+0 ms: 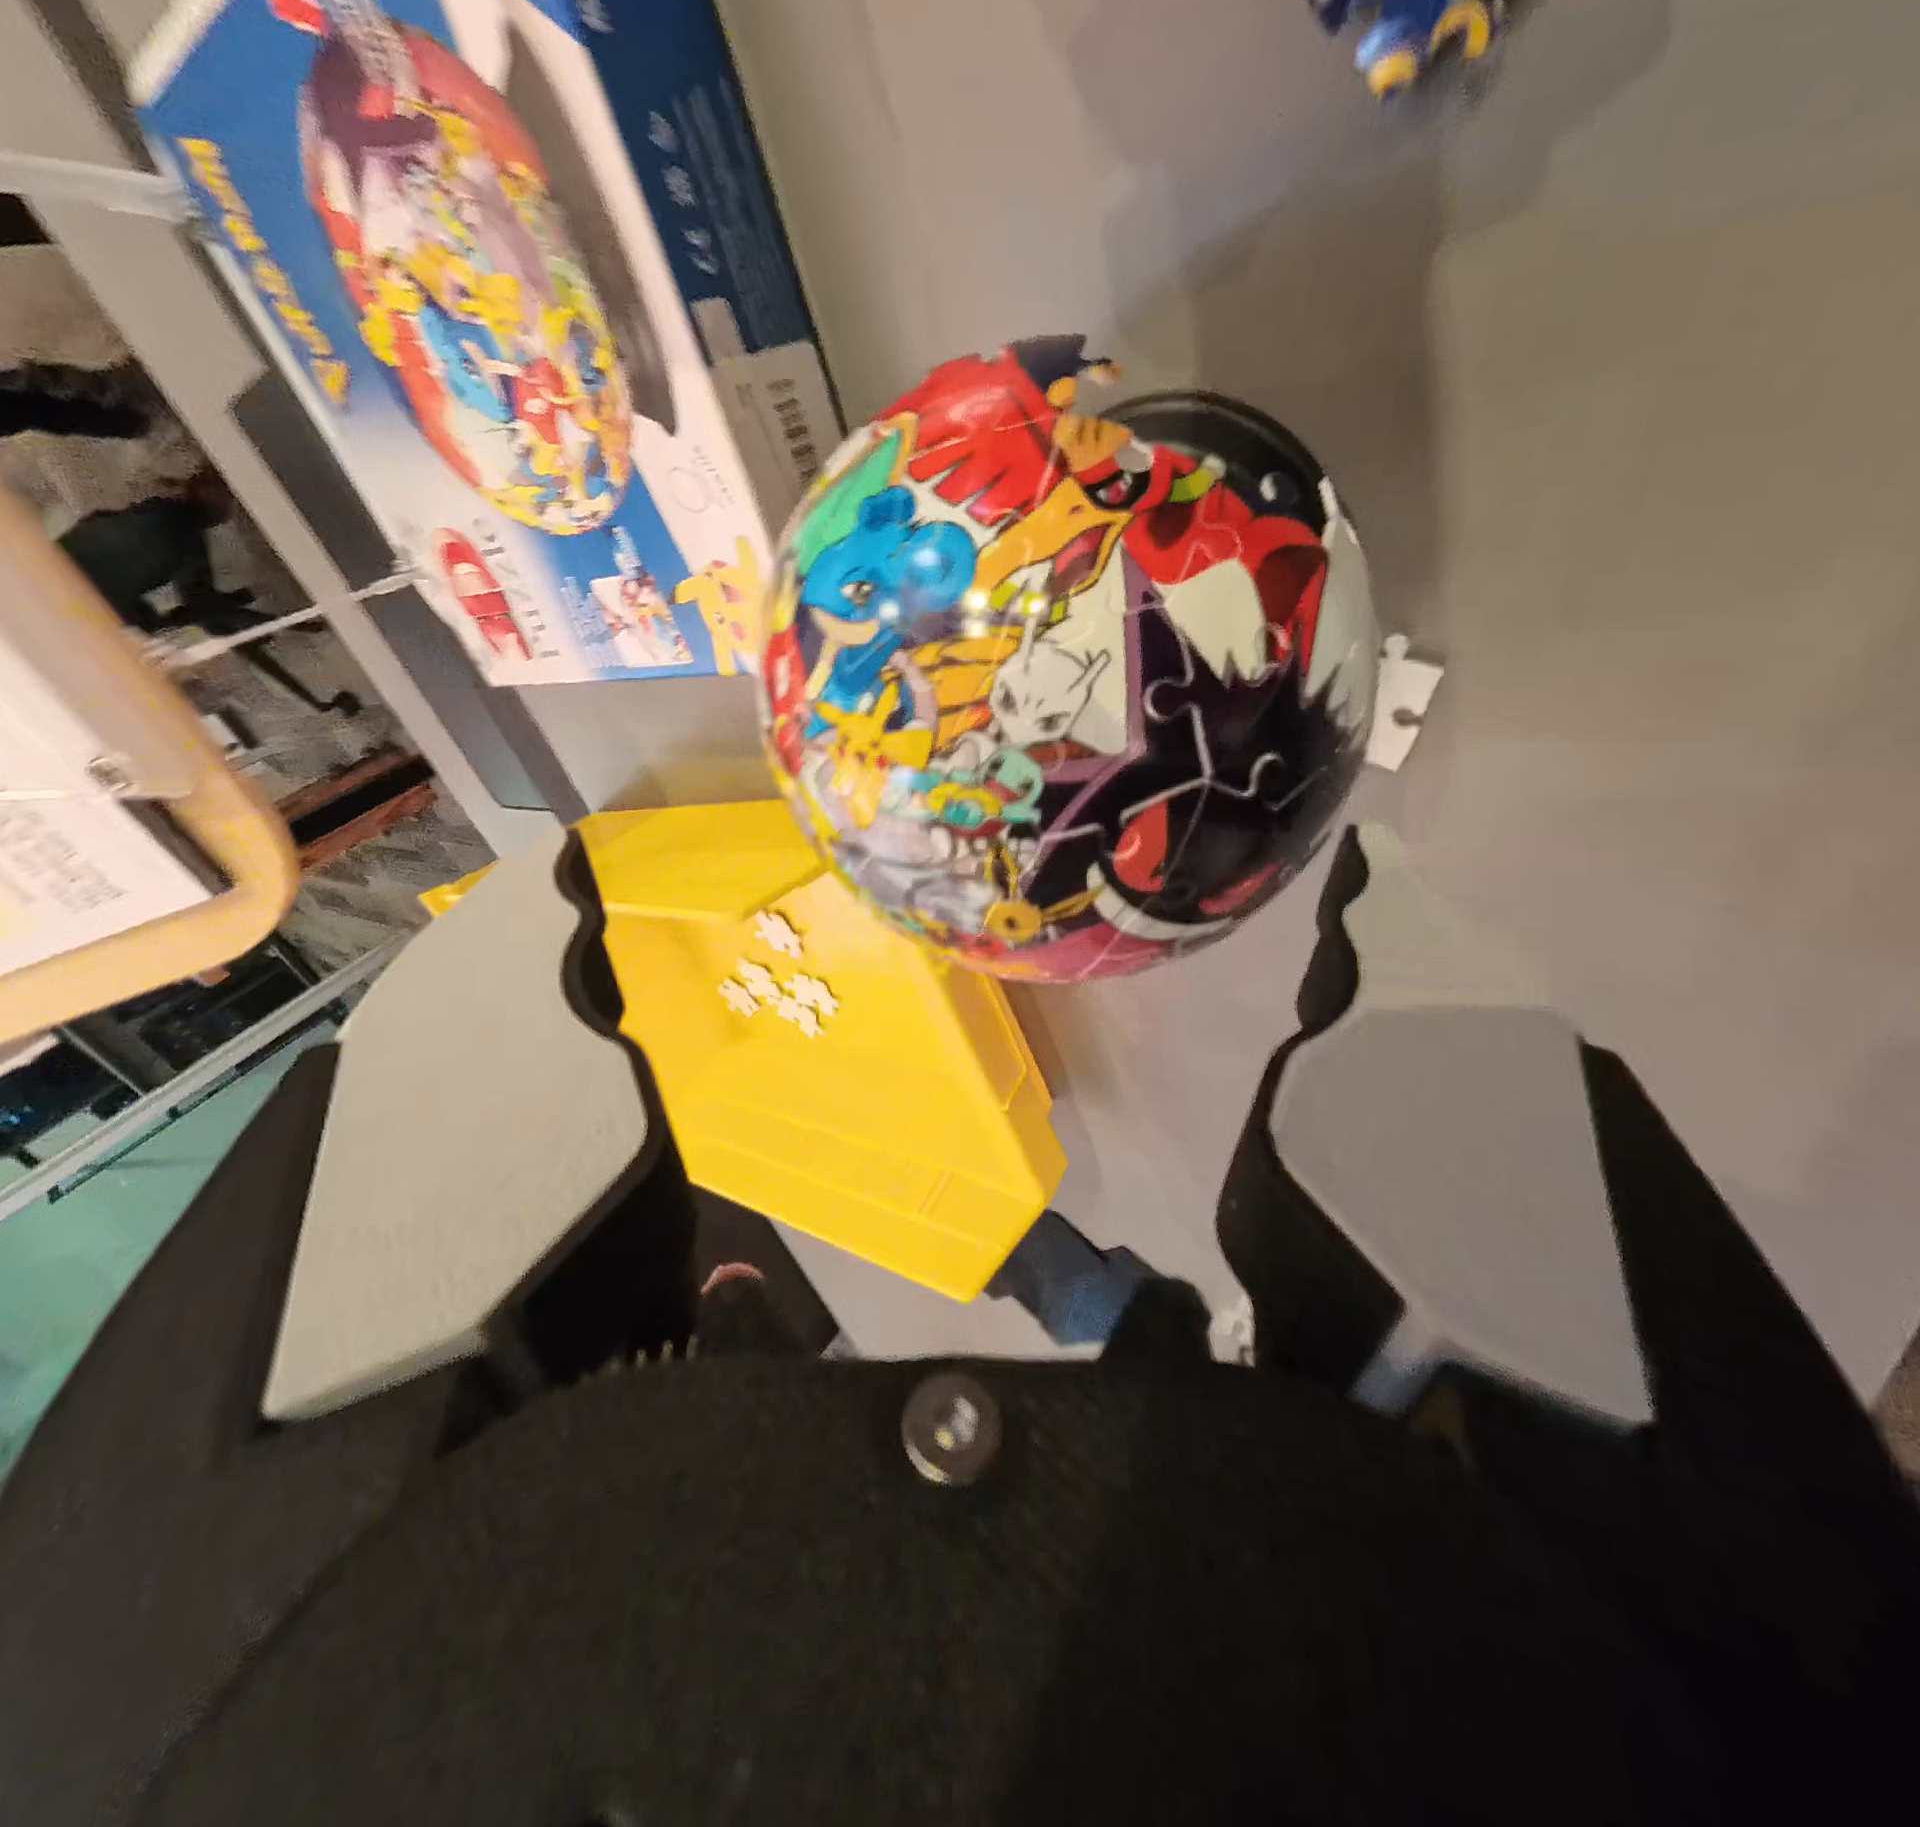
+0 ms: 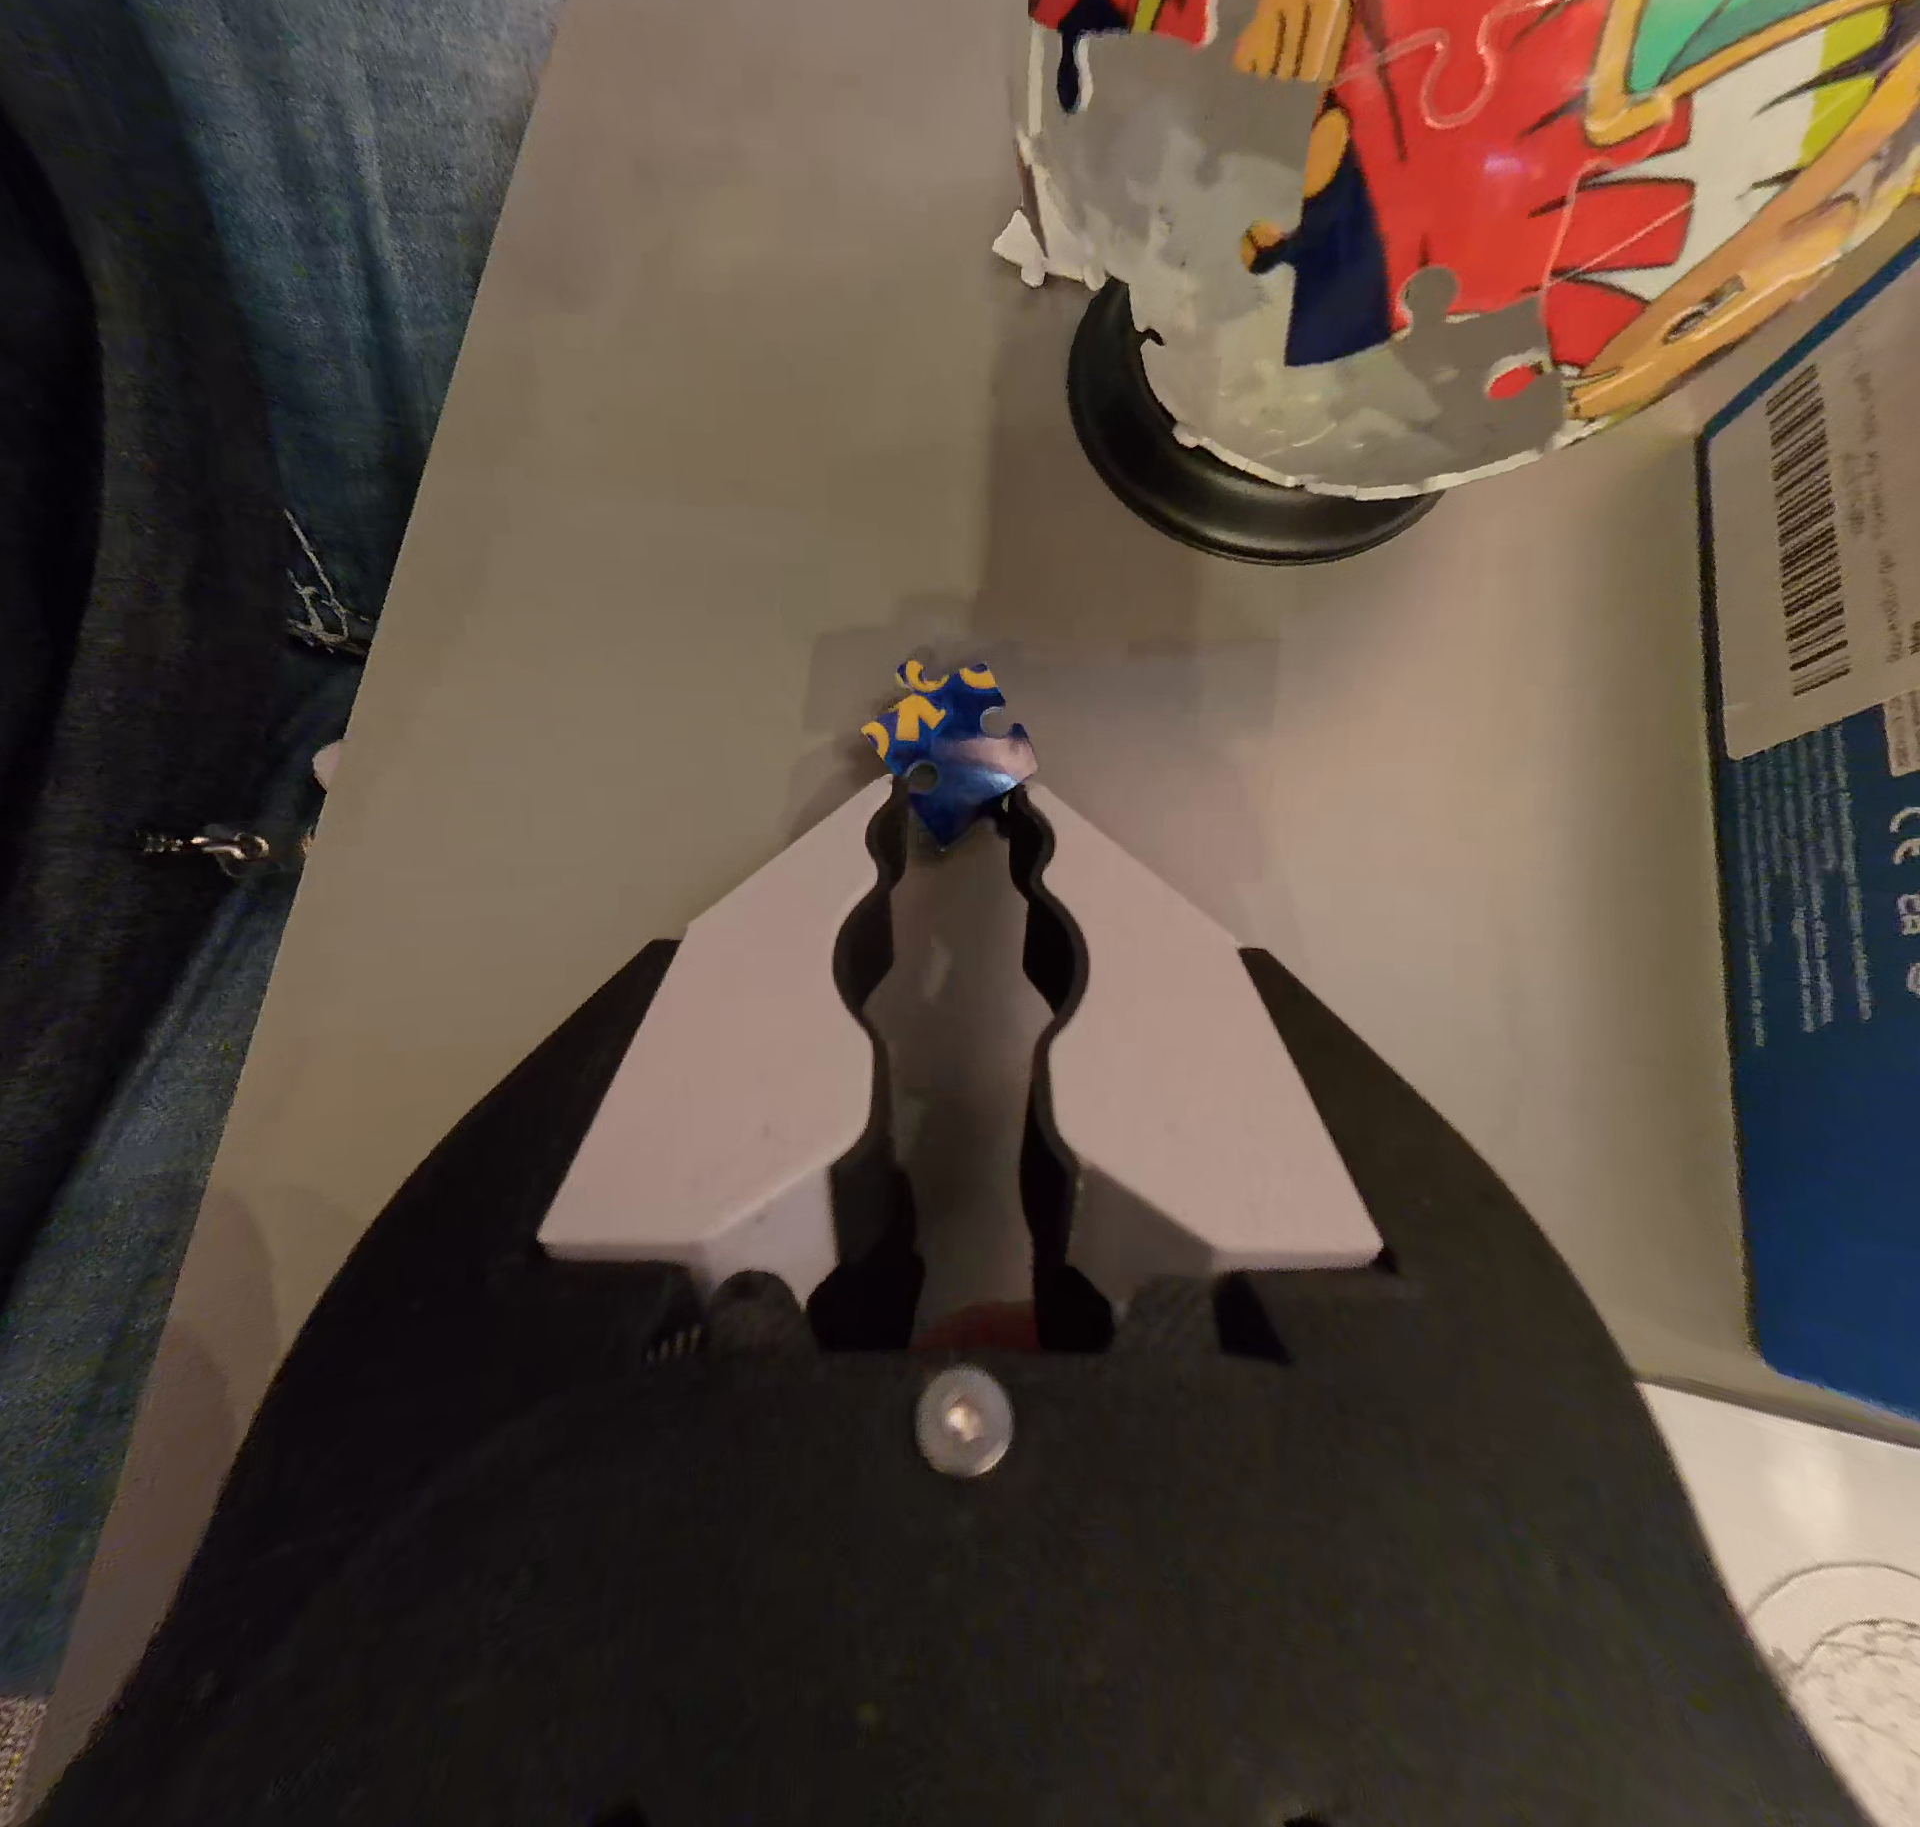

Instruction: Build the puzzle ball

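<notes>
The puzzle ball (image 1: 1070, 665), covered in bright cartoon figures, sits on a black ring stand (image 2: 1195, 489) on the grey table. In the right wrist view the ball (image 2: 1507, 115) has a jagged gap (image 2: 1195, 177) that shows its grey inside. My left gripper (image 1: 964, 847) is open and empty, with its fingertips on either side of the ball's near lower edge and not touching it. My right gripper (image 2: 954, 806) is shut on the corner of a blue and yellow puzzle piece (image 2: 951, 738), low over the table in front of the ball's stand.
A yellow tray (image 1: 883, 1133) with a few white face-down pieces (image 1: 779, 988) lies left of the ball. The blue puzzle box (image 1: 468, 323) stands behind it and also shows in the right wrist view (image 2: 1818, 842). A clipboard (image 1: 125, 842) is at the left. A person's denim clothing (image 2: 208, 634) is along the table edge. The tips of one gripper are about 15 cm away from the tips of the other.
</notes>
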